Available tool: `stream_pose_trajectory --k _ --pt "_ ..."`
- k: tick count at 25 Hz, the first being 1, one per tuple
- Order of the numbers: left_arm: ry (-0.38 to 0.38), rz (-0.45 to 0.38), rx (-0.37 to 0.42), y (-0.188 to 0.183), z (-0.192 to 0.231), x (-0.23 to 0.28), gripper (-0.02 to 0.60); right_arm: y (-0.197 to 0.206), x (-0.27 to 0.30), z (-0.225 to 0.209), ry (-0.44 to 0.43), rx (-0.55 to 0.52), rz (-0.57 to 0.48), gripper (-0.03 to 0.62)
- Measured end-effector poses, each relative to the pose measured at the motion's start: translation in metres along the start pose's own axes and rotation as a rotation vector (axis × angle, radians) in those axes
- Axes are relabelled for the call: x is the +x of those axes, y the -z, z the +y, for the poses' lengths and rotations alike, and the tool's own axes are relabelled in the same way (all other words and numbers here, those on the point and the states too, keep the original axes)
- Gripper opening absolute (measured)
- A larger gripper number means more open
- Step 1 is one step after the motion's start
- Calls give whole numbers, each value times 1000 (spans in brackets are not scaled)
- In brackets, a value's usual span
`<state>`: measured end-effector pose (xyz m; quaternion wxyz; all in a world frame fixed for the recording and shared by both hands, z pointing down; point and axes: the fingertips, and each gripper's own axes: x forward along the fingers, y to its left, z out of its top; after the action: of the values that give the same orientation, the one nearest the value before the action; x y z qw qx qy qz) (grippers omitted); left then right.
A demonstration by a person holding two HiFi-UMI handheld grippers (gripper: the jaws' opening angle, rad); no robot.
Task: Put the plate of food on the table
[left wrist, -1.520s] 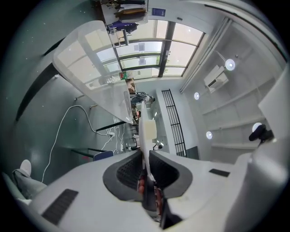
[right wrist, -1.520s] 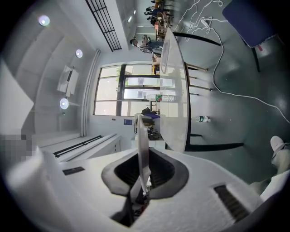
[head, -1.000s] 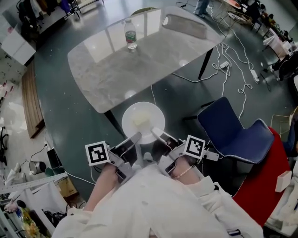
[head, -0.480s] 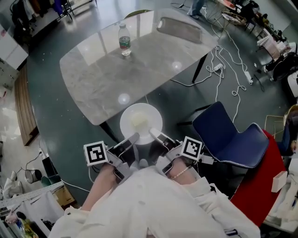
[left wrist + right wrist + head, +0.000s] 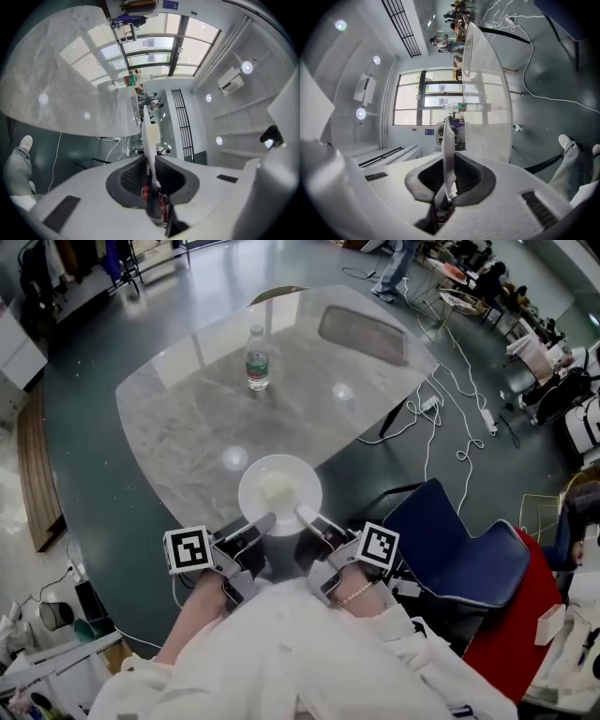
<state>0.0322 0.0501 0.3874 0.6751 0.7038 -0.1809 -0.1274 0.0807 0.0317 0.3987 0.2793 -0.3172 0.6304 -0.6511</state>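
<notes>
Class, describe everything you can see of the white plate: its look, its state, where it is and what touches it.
The plate is round, white and shallow, ceramic by its look, with a pale lump of food at its middle. It is held about level, its near rim pinched by the left gripper and the right gripper, both shut on it. It lies over the near edge of the grey marble-look table; whether it rests on it cannot be told.
</notes>
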Motion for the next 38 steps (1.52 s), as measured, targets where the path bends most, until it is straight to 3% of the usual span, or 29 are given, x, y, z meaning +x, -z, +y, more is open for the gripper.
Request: stream_pose_trajectory --k 8,15,18,21,25,28,34,38 --pt "11 6 -6 -47 -1 -5 44 -7 44 6 24 3 0 18" --pt "19 24 -44 -66 -2 11 44 -28 56 7 54 20 -22 18" --pt "41 12 -11 -88 -3 16 44 -37 76 14 47 -13 -15 18" --pt "59 23 -28 -102 0 16 44 -41 91 10 50 -39 -38 18" --pt "67 62 -52 -117 10 14 44 -41 104 -2 77 2 -64 18" --pt "61 104 -79 -120 15 24 44 -50 105 -3 107 -28 -84 18" --pt "45 228 -124 -120 23 45 44 -66 95 -18 137 45 -212 18" --pt "34 254 -138 -122 28 47 44 -68 96 -22 170 31 -230 18"
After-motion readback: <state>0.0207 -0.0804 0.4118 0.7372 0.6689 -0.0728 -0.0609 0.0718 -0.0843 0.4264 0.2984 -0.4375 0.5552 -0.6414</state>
